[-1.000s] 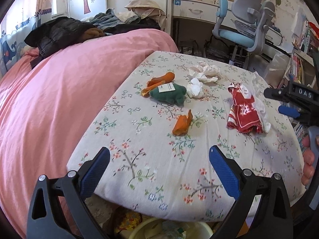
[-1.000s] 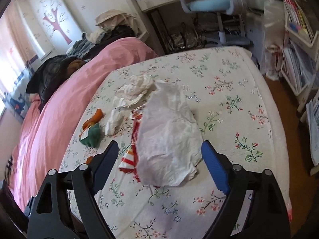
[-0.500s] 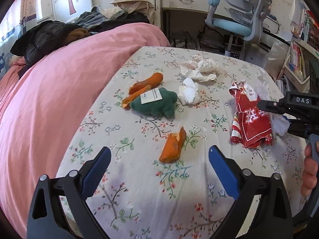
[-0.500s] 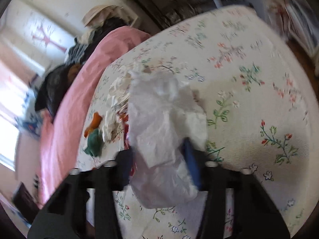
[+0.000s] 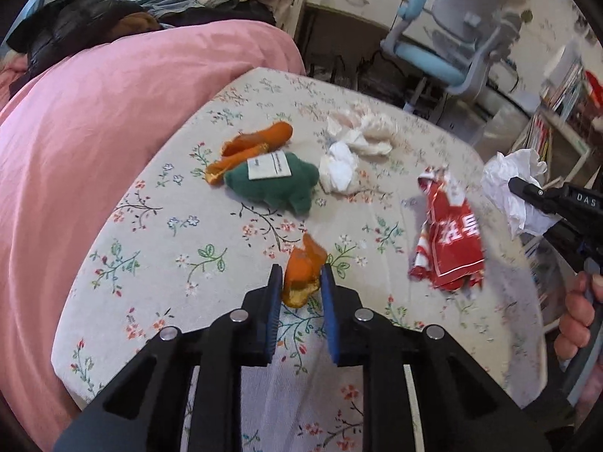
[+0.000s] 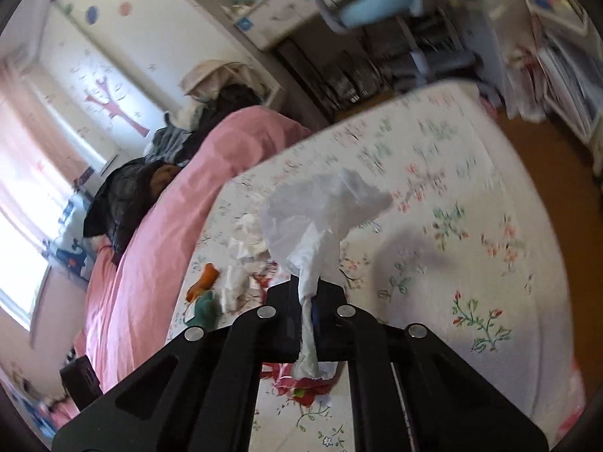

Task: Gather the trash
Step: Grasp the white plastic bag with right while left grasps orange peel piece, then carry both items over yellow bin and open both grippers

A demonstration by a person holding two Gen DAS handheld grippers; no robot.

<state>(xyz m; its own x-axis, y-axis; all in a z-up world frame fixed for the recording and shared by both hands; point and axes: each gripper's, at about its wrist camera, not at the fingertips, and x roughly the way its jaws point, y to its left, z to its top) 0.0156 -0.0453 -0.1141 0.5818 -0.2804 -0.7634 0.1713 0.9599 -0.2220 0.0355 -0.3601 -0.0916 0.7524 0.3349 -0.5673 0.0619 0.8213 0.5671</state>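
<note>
Orange wrapper (image 5: 303, 277) pinched in left tool (image 5: 300, 282), tissue (image 6: 324, 218) in right tool (image 6: 306, 293)

A crumpled orange peel scrap (image 5: 303, 275) lies near on the floral bed (image 5: 158, 248). A creased red wrapper (image 5: 448, 237) lies to its right. White tissue wads (image 5: 350, 150) sit farther back. A crumpled white paper (image 6: 320, 222) hangs lifted above the bed.
</note>
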